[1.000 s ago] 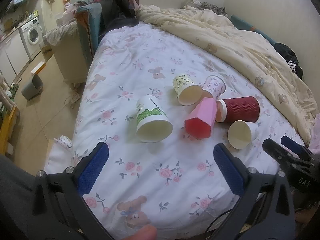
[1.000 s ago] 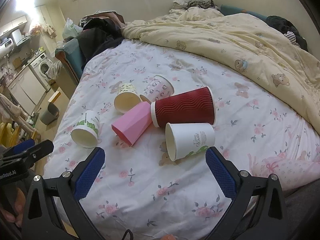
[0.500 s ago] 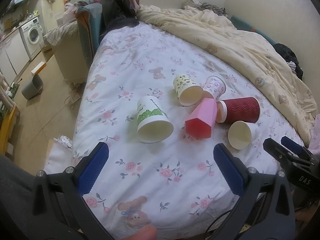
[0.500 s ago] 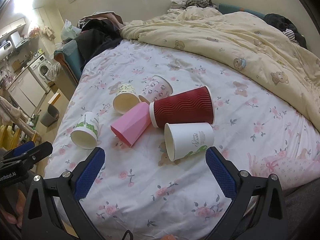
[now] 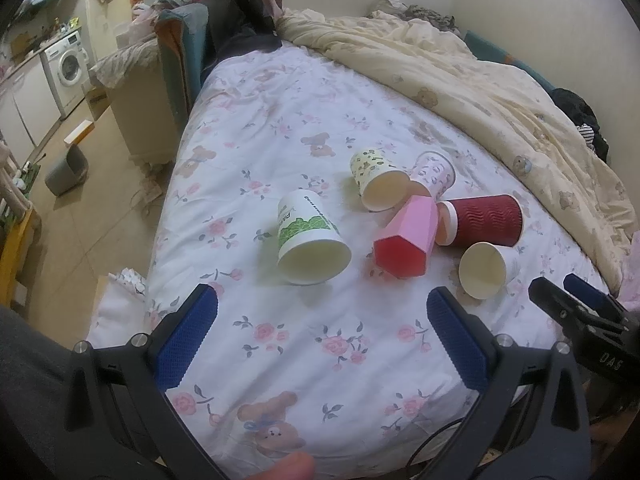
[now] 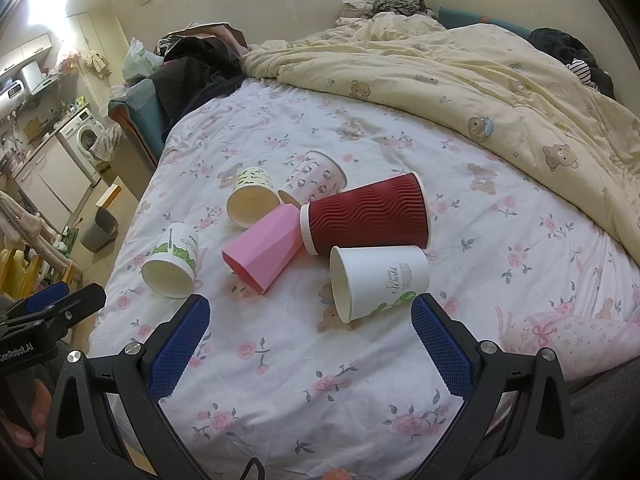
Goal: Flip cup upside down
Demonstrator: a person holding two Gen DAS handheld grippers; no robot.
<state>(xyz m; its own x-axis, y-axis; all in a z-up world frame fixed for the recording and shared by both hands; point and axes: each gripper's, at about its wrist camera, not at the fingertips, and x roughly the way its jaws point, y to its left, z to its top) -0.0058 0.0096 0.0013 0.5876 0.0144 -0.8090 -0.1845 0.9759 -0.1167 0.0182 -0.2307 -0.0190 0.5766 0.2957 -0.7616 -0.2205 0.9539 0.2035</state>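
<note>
Several cups lie on their sides on the floral bed sheet (image 5: 280, 344). A white cup with green print (image 5: 308, 236) lies apart at the left, also in the right wrist view (image 6: 172, 266). A pink faceted cup (image 5: 408, 240) (image 6: 266, 250), a dark red ribbed cup (image 5: 480, 220) (image 6: 366, 214), a plain white cup (image 5: 486, 270) (image 6: 378, 280), a yellow-patterned cup (image 5: 376, 180) (image 6: 252, 194) and a pink-print cup (image 5: 434, 170) (image 6: 316, 178) lie clustered. My left gripper (image 5: 320, 320) is open and empty before the green-print cup. My right gripper (image 6: 308, 320) is open and empty before the plain white cup.
A cream duvet (image 6: 460, 80) covers the far and right side of the bed. The bed's left edge drops to a tiled floor (image 5: 92, 208) with a grey bin (image 5: 66, 166). Dark clothes (image 6: 196, 76) are piled at the far left corner.
Both grippers have edged slightly closer to the cups. The cups have not moved.
</note>
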